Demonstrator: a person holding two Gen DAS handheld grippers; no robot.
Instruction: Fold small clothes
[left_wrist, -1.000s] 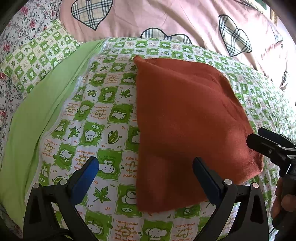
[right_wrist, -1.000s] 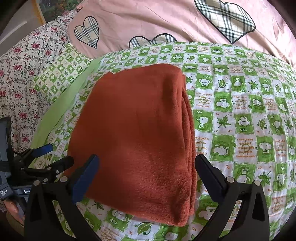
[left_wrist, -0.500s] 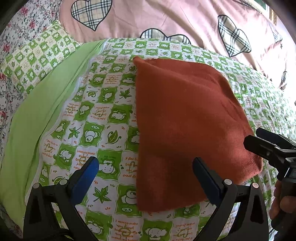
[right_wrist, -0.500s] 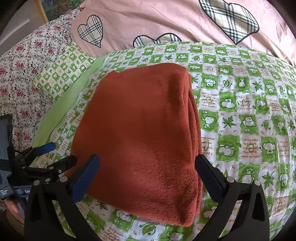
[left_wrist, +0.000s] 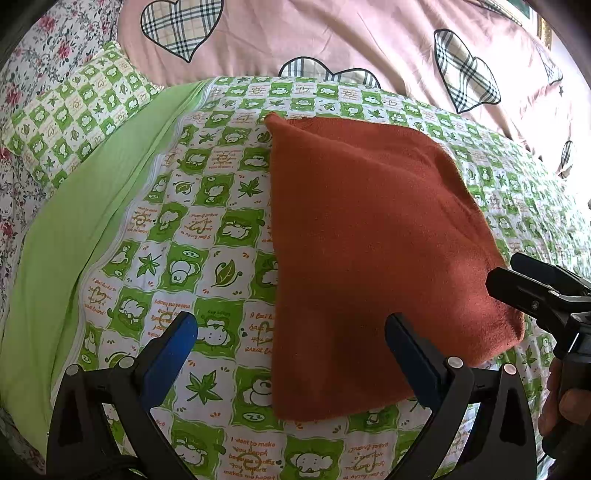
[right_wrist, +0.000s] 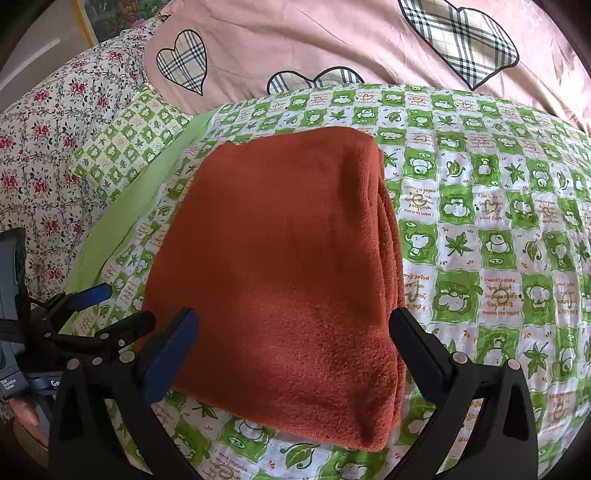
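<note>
A: Status from where I'm standing: green checked bedspread (left_wrist: 207, 229), pink heart quilt (right_wrist: 332, 44) behind it, matching green pillow (left_wrist: 74, 114) off to the side. One rust-orange cloth (right_wrist: 280, 266) lies flat on the bedspread, already a compact rectangle.

B: How many layers?

A: Several. The right wrist view shows stacked edges down its right side. I'd judge the folding on this piece about done. What's left, if anything, is a last tidy or setting it aside. No other clothes in view.

B: Tools?

A: Left gripper (left_wrist: 291, 354): jaws spread wide, holding nothing. It hovers over the cloth's near-left corner; one finger is over the cloth, the other over bare bedspread. Right gripper (right_wrist: 291, 354): also spread wide and empty, straddling the cloth's near end, fingers at either side. Whether it touches the fabric, can't tell.

B: Spacing between them?

A: Close. Each shows up in the other's camera, flanking the cloth's near end. A hand (left_wrist: 565, 402) is visible on the right gripper's handle.
</note>
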